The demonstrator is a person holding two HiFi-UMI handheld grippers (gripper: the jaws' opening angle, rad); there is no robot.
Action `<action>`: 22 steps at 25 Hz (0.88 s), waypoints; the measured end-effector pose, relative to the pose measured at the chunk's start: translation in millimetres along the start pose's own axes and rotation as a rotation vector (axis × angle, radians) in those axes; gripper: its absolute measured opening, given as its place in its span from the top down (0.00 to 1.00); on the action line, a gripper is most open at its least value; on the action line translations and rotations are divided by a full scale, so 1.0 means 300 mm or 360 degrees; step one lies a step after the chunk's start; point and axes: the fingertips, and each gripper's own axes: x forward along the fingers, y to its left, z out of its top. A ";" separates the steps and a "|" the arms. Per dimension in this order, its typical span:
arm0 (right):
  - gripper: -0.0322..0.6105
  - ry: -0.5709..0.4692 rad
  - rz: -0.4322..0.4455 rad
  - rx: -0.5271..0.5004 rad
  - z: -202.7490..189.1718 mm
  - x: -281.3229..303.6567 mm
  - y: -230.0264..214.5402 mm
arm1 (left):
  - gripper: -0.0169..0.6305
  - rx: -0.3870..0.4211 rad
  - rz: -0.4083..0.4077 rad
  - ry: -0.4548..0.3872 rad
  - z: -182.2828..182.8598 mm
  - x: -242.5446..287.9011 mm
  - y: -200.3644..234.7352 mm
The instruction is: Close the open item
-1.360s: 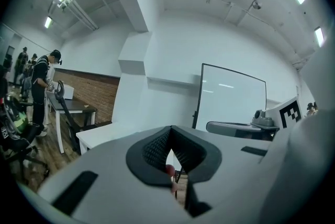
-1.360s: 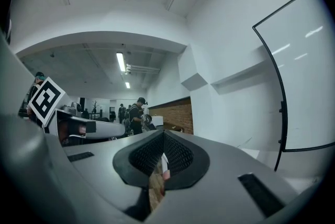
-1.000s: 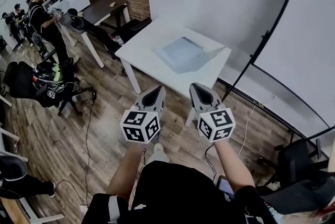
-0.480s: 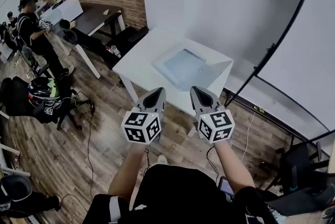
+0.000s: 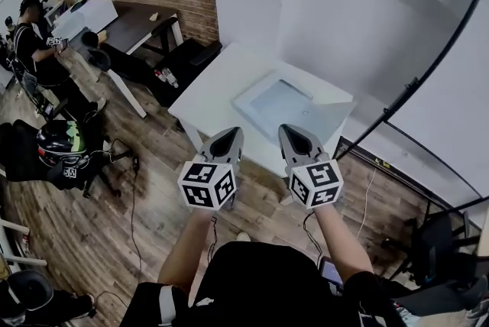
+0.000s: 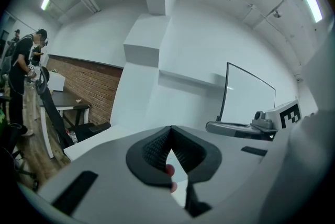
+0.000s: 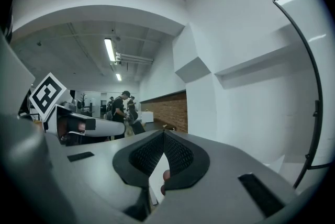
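From where I stand, nothing is closed yet. The pale blue-grey flat item with its flap folded out (image 5: pixel 284 105) lies open on the white rectangular table (image 5: pixel 210 92), at the table's wall-side end. The left gripper (image 5: pixel 227 138) and right gripper (image 5: pixel 293 136) hang side by side at the table's front edge, apart from the item, each with jaws pressed together on nothing. The reach and the closing itself are both left to do.

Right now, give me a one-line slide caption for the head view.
Left tool and right tool, both shut, held side by side short of the white table with the open container.
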 end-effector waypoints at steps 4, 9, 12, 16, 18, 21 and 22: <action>0.89 0.0023 -0.0021 0.0015 -0.035 0.069 0.023 | 0.96 -0.0031 -0.0017 0.0024 -0.015 0.024 0.073; 0.89 0.0071 -0.0076 0.0040 -0.092 0.090 0.021 | 0.96 -0.0073 -0.0056 0.0070 -0.055 0.047 0.127; 0.89 0.0116 -0.0115 0.0049 -0.135 0.081 -0.004 | 0.96 -0.0099 -0.0078 0.0095 -0.095 0.058 0.130; 0.89 0.0157 -0.0169 0.0062 -0.176 0.056 -0.055 | 0.96 -0.0143 -0.0090 0.0131 -0.147 0.081 0.130; 0.89 0.0168 -0.0188 0.0058 -0.190 0.043 -0.079 | 0.96 -0.0152 -0.0096 0.0136 -0.160 0.093 0.125; 0.89 0.0165 -0.0223 0.0068 -0.202 0.029 -0.130 | 0.96 -0.0146 -0.0112 0.0147 -0.171 0.130 0.107; 0.89 0.0162 -0.0237 0.0073 -0.205 0.024 -0.150 | 0.96 -0.0141 -0.0122 0.0152 -0.173 0.148 0.095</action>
